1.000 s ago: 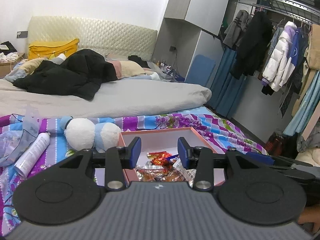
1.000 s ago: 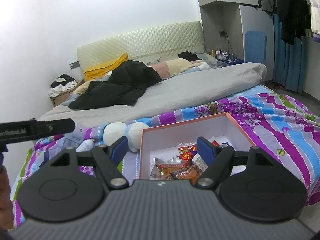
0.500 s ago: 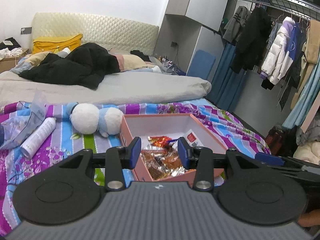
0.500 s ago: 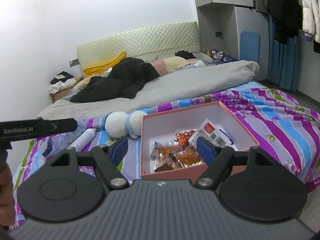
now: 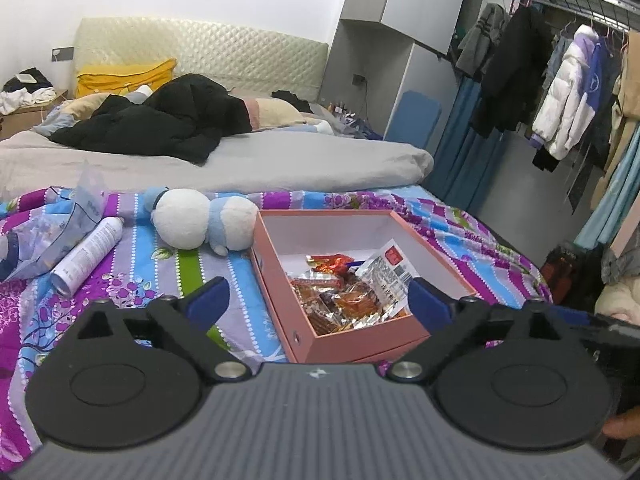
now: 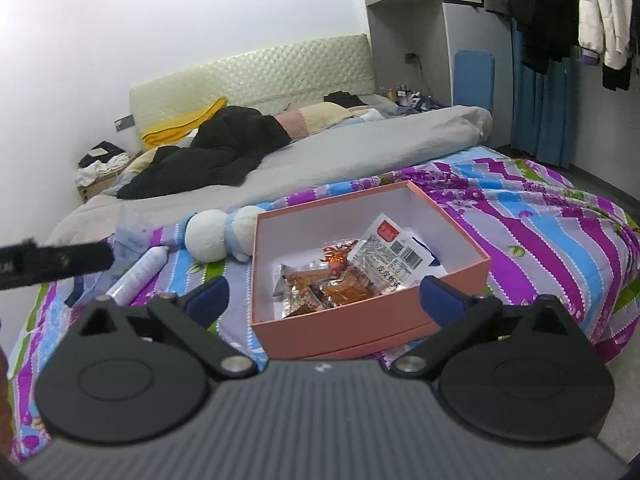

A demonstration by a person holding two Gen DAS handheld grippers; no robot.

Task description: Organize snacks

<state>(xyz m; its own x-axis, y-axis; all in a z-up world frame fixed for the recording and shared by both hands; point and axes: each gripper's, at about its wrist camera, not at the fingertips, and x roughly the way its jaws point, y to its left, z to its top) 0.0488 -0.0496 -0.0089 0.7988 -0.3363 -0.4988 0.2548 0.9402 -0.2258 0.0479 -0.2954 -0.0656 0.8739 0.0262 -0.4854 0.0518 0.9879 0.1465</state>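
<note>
Your left gripper and right gripper have just spread wide, empty. The snack packets lie in the pink box on the bed: light, crinkly, slippery; pinch an edge.

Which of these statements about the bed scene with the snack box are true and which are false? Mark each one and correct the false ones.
1. The pink box has its lid off and holds snack packets. True.
2. The plush toy lies inside the box. False: it lies on the striped bedspread beside the box's left wall.
3. The left gripper is closed on a snack packet. False: its fingers stand wide apart and hold nothing; they have just been opening.
4. A white spray can lies on its side left of the plush toy. True.
5. The right gripper is open and empty. True; its fingers have also just been opening.
</note>
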